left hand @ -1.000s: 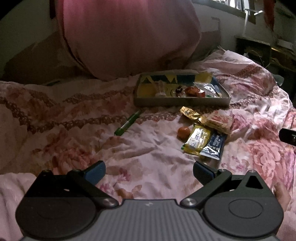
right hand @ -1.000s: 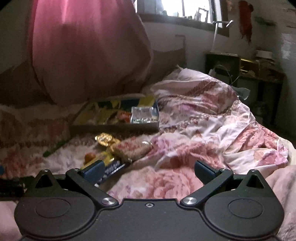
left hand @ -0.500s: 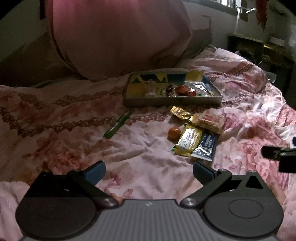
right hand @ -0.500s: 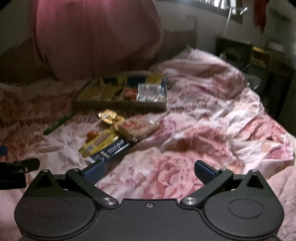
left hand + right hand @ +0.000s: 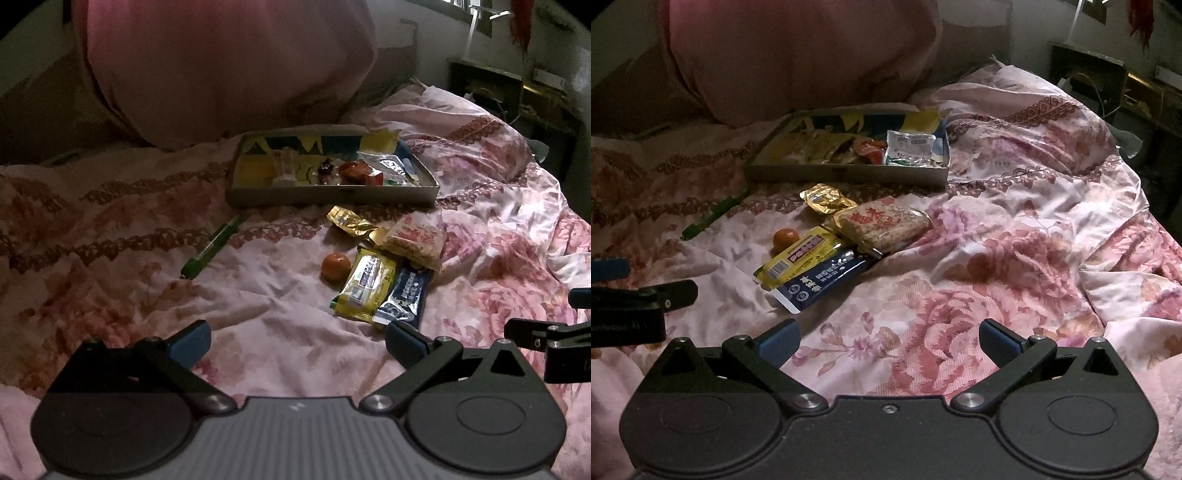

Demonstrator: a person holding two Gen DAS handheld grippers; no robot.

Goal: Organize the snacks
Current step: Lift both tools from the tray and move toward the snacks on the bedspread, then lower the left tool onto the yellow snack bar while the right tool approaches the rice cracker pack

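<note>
A shallow tray (image 5: pixel 332 194) (image 5: pixel 846 173) holding several snacks lies on the floral bedspread. In front of it lie a gold wrapper (image 5: pixel 349 221) (image 5: pixel 825 197), a rice cracker pack (image 5: pixel 415 238) (image 5: pixel 884 223), a small orange fruit (image 5: pixel 335 266) (image 5: pixel 785 238), a yellow bar (image 5: pixel 365 282) (image 5: pixel 799 256) and a dark blue bar (image 5: pixel 404 293) (image 5: pixel 822 282). My left gripper (image 5: pixel 297 341) is open and empty, short of the bars. My right gripper (image 5: pixel 888 339) is open and empty, to the right of the bars.
A green pen (image 5: pixel 210 251) (image 5: pixel 714 218) lies left of the snacks. A big pink pillow (image 5: pixel 221 66) stands behind the tray. The bed drops off at the right, where dark furniture (image 5: pixel 498 85) stands. The bedspread is rumpled.
Both grippers have moved forward and tilted down toward the snacks. The right gripper's view swung left, so the snacks now sit nearer its centre. Both stay open.
</note>
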